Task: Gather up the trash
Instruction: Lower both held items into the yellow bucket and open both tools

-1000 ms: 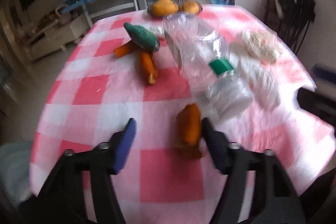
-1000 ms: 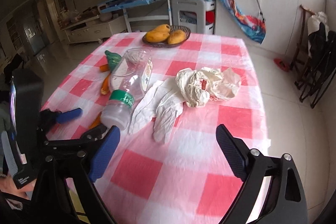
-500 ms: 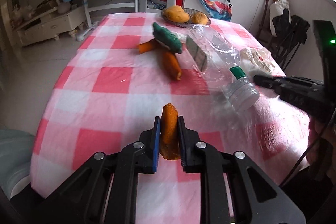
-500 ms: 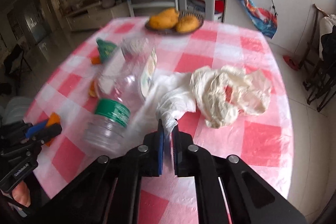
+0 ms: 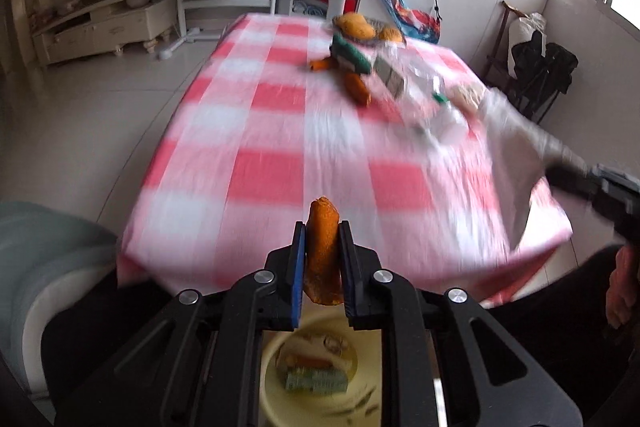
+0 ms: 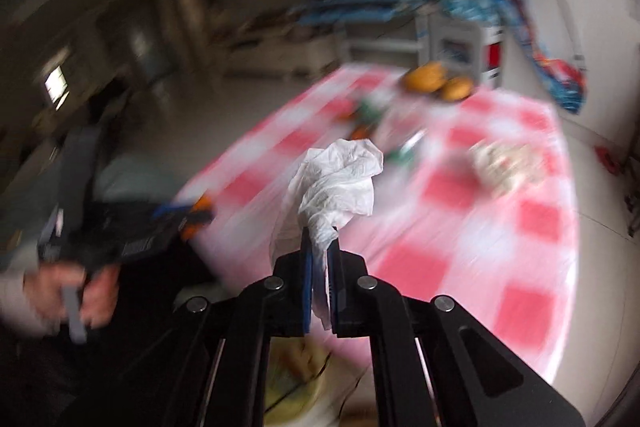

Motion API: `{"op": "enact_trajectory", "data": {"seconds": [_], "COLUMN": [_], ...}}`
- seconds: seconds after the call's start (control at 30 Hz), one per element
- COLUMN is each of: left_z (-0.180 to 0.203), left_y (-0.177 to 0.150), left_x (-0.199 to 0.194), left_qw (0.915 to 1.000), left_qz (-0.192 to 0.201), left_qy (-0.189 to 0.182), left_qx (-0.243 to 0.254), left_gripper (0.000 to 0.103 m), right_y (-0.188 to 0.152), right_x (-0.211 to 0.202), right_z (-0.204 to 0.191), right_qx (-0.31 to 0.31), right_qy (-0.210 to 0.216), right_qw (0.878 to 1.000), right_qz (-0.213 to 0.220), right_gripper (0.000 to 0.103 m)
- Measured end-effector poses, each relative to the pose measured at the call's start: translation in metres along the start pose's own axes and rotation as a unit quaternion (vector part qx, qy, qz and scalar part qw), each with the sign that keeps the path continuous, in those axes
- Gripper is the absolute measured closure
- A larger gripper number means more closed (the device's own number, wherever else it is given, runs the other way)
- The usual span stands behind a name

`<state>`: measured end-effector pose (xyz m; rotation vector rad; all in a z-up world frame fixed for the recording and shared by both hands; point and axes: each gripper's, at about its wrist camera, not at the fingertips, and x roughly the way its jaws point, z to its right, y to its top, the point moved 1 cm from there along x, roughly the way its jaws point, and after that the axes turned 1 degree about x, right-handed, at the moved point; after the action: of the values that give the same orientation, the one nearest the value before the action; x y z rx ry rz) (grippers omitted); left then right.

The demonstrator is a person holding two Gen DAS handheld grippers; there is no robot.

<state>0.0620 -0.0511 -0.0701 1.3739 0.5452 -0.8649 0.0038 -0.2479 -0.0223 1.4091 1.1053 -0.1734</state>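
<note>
Left claw [image 5: 322, 267]: clamped on an orange, oblong peel scrap [image 5: 322, 251], above the pale yellow plastic bin [image 5: 272, 359]. Right claw [image 6: 321, 283]: pinching a crumpled white plastic bag [image 6: 336, 183], also over the bin. Beyond the bin: red-checked worktop [image 5: 280, 131] bearing a clear bottle [image 5: 416, 87]. Risk: the bag's loose tail could catch the bin rim and spill outside.

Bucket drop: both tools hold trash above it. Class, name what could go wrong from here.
1. The peel sticks out past the left tool; released off-centre, it may miss the bucket.
2. The bag in the right tool hangs loose and may snag the tablecloth.
</note>
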Motion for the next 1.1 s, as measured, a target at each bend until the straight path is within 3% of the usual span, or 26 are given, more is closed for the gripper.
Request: {"op": "enact_trajectory", "data": {"seconds": [0.17,0.33,0.43,0.47,0.5,0.53,0.57,0.67,0.73,0.83,1.1], "left_z": [-0.006,-0.005,-0.004,-0.005,-0.007,-0.008,-0.011,-0.019,-0.02,-0.027,-0.038], "left_y": [-0.048,-0.079,-0.092,-0.093,-0.094,-0.093,-0.092,-0.08,-0.069,-0.064,-0.062], "left_x": [-0.01,0.007,0.013,0.012,0.009,0.005,0.001,-0.015,-0.024,-0.038,-0.033], "left_qw": [0.9989,0.9934,0.9914,0.9917,0.9927,0.9935,0.9946,0.9973,0.9967,0.9924,0.9927], "left_qz": [-0.045,-0.114,-0.129,-0.125,-0.116,-0.108,-0.095,-0.042,-0.01,0.046,0.04], "left_qy": [-0.006,-0.001,0.023,0.026,0.031,0.034,0.037,0.049,0.077,0.111,0.104], "left_qx": [-0.009,-0.017,-0.009,-0.008,-0.01,-0.013,-0.019,-0.034,-0.024,-0.028,-0.046], "left_gripper": [0.087,0.087,0.084,0.078,0.072,0.057,0.045,0.033,0.026,0.014,0.011], "right_y": [-0.047,-0.074,-0.082,-0.081,-0.079,-0.077,-0.073,-0.069,-0.064,-0.057,-0.054], "right_x": [0.029,0.065,0.082,0.083,0.083,0.082,0.078,0.071,0.065,0.058,0.058], "right_z": [-0.062,-0.093,-0.092,-0.091,-0.087,-0.084,-0.08,-0.072,-0.068,-0.064,-0.051], "right_qx": [-0.095,-0.134,-0.124,-0.117,-0.106,-0.097,-0.083,-0.051,-0.043,-0.039,-0.013], "right_qy": [0.038,0.057,0.039,0.035,0.023,0.013,0.003,-0.013,-0.039,-0.081,-0.13], "right_qw": [0.987,0.969,0.968,0.969,0.972,0.976,0.98,0.987,0.991,0.993,0.99], "right_qz": [-0.122,-0.198,-0.216,-0.215,-0.206,-0.196,-0.18,-0.149,-0.12,-0.077,-0.044], "right_gripper": [0.096,0.094,0.085,0.073,0.053,0.046,0.044,0.039,0.035,0.022,0.019]}}
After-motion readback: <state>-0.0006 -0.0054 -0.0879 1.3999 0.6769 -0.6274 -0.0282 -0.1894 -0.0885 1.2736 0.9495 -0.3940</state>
